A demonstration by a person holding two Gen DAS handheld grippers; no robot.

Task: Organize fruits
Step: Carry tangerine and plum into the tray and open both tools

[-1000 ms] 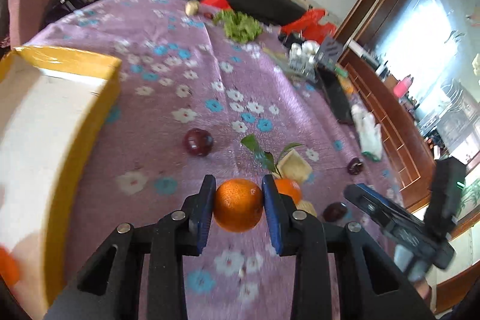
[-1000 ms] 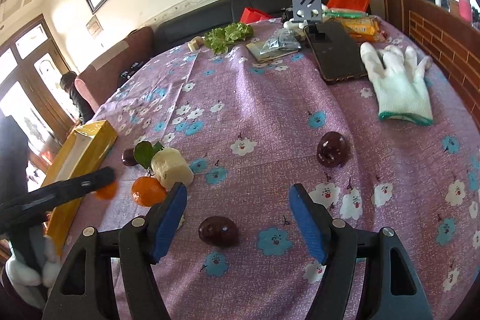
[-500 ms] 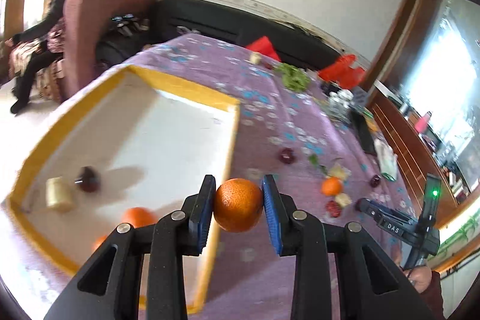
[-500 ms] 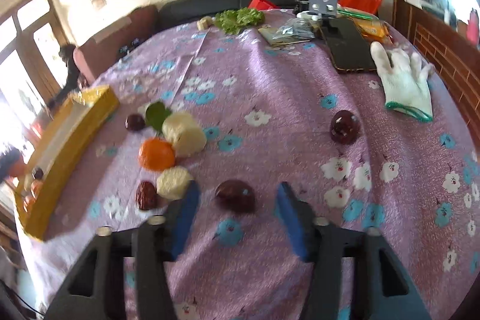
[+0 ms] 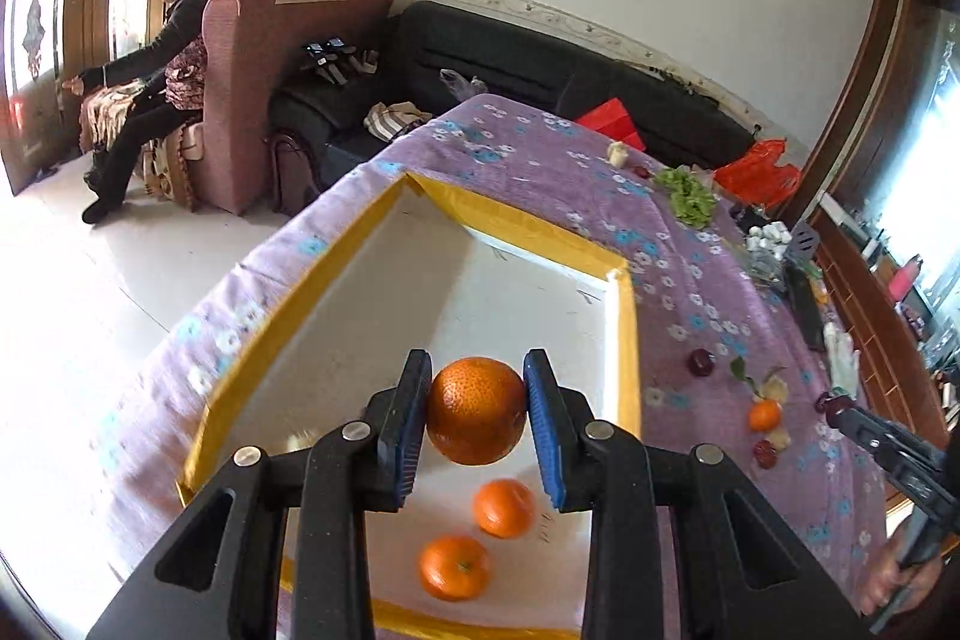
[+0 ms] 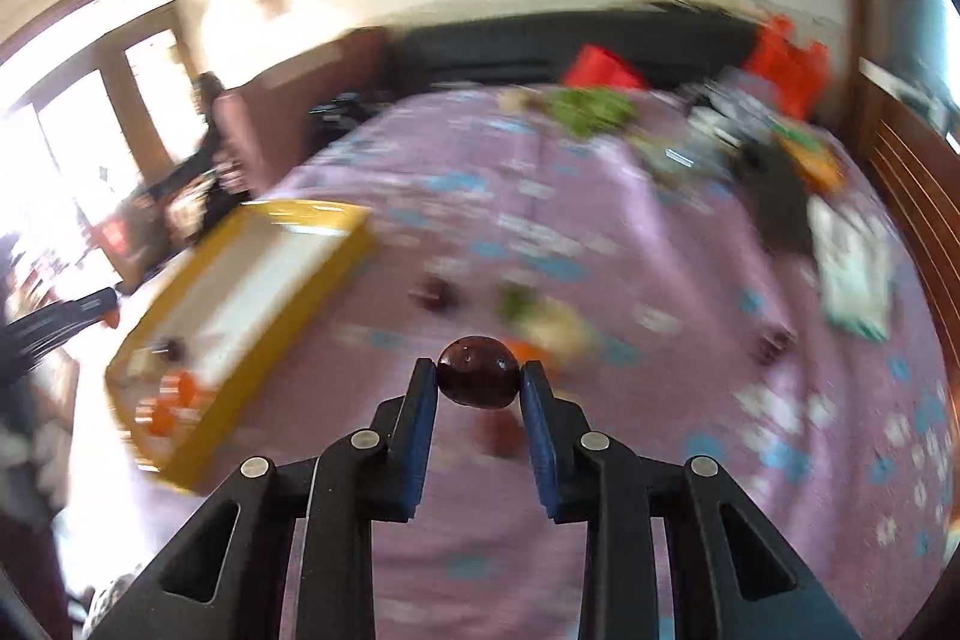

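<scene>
Your left claw (image 5: 477, 409) grips an orange (image 5: 476, 410) above the tray (image 5: 627, 340). Your right claw (image 6: 478, 381) clamps a plum (image 6: 478, 379) over the surface (image 6: 600, 232).

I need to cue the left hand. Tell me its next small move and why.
Probably lower a little and open. The left gripper holds an orange over the white floor of the yellow-rimmed tray, where two oranges already lie just below it.

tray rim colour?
Yellow rim around a white inside; the left wrist view shows it best, sharp and from above.
</scene>
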